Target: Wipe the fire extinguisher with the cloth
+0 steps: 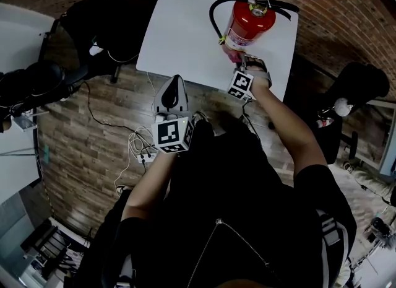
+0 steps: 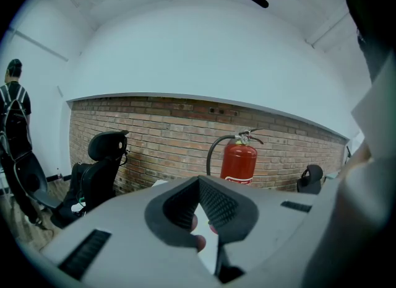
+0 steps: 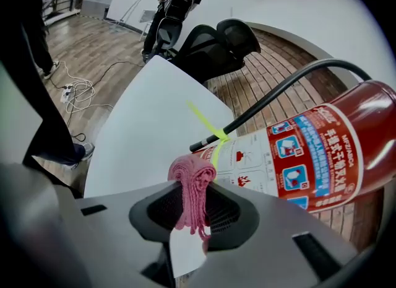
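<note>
Right gripper jaws clamped on the pink cloth, bunched end sticking out past the tips. The bunch sits right at the white label end of the red fire extinguisher; can't confirm contact. Black hose runs along the cylinder, with a yellow-green tie at its tip. White table underneath. Black chair and a person behind.
</note>
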`<state>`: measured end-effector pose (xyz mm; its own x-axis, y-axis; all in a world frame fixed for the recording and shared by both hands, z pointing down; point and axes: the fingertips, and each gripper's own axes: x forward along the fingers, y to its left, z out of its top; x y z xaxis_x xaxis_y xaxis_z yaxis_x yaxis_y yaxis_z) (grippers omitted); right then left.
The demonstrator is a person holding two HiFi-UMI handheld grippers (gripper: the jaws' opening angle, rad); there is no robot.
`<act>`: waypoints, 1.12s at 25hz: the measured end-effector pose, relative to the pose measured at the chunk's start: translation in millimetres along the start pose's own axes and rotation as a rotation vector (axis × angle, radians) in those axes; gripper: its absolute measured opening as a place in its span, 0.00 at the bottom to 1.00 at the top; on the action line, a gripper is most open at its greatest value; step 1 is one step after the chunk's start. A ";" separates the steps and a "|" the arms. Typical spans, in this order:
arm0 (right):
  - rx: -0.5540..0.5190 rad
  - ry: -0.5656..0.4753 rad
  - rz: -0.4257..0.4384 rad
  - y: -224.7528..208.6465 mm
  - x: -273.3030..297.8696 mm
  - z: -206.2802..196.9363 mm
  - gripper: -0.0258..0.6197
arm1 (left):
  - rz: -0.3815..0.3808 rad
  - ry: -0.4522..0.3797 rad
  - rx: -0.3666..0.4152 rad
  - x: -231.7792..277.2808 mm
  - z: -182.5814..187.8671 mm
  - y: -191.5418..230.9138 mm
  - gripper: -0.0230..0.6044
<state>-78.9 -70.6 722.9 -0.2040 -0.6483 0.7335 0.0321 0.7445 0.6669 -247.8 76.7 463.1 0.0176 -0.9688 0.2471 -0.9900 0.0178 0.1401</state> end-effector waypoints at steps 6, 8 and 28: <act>-0.006 -0.004 -0.019 -15.5 -21.5 3.8 0.20 | -0.019 -0.026 -0.006 -4.4 9.1 -7.2 0.05; -0.010 -0.006 -0.029 -20.9 -27.0 5.4 0.20 | -0.028 -0.030 -0.009 -4.7 10.6 -9.1 0.05; 0.006 -0.019 -0.145 -77.5 -92.5 15.4 0.20 | -0.092 -0.073 -0.026 -1.0 25.2 -22.0 0.05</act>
<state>-77.6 -65.9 601.3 -0.2247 -0.7459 0.6270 -0.0046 0.6442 0.7648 -229.6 71.1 435.6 0.0966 -0.9821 0.1617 -0.9807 -0.0662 0.1839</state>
